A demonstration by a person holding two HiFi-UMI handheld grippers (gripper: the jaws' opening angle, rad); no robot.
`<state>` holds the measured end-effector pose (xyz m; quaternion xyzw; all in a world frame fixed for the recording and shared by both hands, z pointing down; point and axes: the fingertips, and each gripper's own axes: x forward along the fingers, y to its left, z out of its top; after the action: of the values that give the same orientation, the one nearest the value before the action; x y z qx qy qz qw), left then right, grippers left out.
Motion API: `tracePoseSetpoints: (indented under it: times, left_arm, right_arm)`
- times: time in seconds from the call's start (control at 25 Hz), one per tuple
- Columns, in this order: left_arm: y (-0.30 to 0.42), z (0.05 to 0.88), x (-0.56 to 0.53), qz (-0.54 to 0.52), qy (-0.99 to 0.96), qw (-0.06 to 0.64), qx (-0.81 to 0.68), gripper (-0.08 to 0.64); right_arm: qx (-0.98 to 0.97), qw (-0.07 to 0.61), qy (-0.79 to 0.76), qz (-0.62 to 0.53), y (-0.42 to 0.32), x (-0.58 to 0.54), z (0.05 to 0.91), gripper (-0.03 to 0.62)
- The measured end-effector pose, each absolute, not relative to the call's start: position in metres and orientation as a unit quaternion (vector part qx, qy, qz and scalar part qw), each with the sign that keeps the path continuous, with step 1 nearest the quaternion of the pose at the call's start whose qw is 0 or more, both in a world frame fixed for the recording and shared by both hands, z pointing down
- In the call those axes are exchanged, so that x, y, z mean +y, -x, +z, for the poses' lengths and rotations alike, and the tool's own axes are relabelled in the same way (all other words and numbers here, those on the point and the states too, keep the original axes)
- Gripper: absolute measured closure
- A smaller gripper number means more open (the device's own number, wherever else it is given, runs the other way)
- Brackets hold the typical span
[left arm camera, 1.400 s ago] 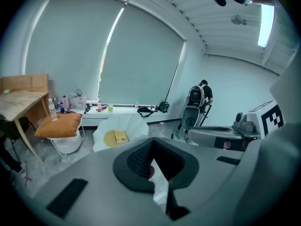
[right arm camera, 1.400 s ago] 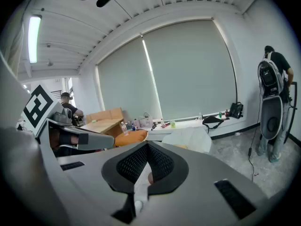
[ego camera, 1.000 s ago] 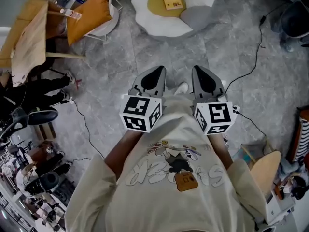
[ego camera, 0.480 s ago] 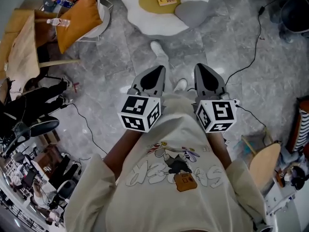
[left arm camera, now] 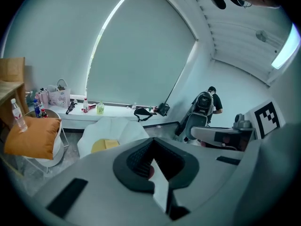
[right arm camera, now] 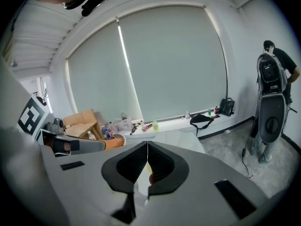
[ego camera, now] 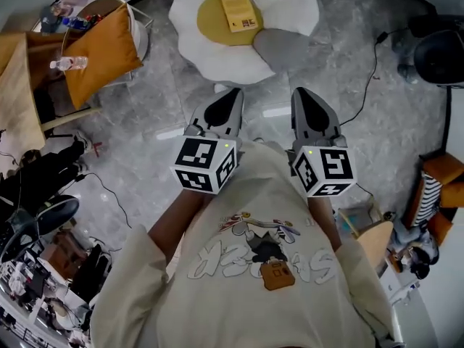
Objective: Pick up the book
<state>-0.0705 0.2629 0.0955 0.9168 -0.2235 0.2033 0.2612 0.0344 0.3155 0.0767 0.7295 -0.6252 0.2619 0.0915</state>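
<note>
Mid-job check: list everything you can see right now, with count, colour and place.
book: one, yellow, flat on the pad
pad: one, yellow, round, on the seat
seat: one, white, lobed, on the floor ahead
grey cushion: one, at the seat's near right edge
orange cushion: one, on a chair, upper left
bottle: one, clear, at the orange cushion's left edge
cable: one, black, on the grey floor, right
bystander: one, dark top, standing far right
shirt: one, beige, on the person
left hand-held gripper: one, grey, shut, empty, short of the seat
right hand-held gripper: one, grey, shut, empty, beside the left
</note>
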Motion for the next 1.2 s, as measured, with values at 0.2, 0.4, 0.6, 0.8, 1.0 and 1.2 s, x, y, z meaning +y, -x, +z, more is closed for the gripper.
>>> tracePoseSetpoints:
  times: [0.2,0.4,0.6,0.8,1.0,1.2]
  left_arm:
    - [0.054,0.094,0.182,0.197,-0.912,0.277,-0.23,0.557]
    - [0.036,0.114,0.129,0.198,-0.899,0.296,-0.254,0.557]
    - [0.007,0.145,0.085,0.173,-0.882,0.341,-0.274,0.557]
    - [-0.012,0.19,0.048,0.173,-0.857,0.363,-0.321,0.557]
    - [-0.032,0.235,0.045,0.165,-0.829,0.393,-0.362,0.557]
    - [-0.053,0.279,0.026,0.151,-0.81,0.416,-0.386,0.557]
  right_arm:
    - [-0.616,0.106,-0.732,0.271,-0.064,0.244,0.07,0.568]
    - [-0.64,0.148,-0.703,0.272,-0.086,0.185,0.082,0.568]
    - [-0.682,0.19,-0.644,0.288,-0.109,0.123,0.117,0.568]
    - [-0.719,0.229,-0.582,0.302,-0.127,0.071,0.159,0.568]
    - [-0.74,0.25,-0.541,0.313,-0.152,0.054,0.206,0.568]
    - [-0.756,0.265,-0.513,0.307,-0.168,0.026,0.248,0.568]
